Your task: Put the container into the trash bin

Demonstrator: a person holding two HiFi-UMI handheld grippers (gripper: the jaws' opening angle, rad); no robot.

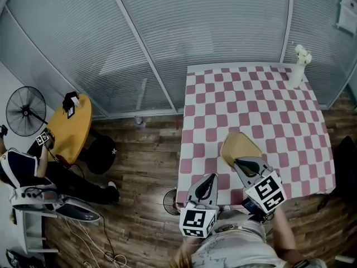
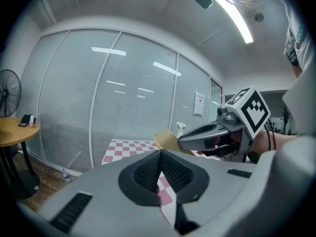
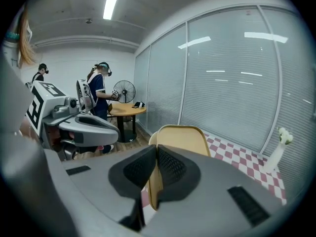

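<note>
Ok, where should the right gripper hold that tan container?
By its thin rim, from the near edge, as the right gripper does now. The container is wide, likely too broad to span, and its wall fits edge-on between the jaws.

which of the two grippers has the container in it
The right hand-held gripper: its jaws pinch the tan container by its rim. The left hand-held gripper is shut on nothing.

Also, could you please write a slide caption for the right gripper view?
Right gripper shut on the tan container's edge, held over the checkered table.
</note>
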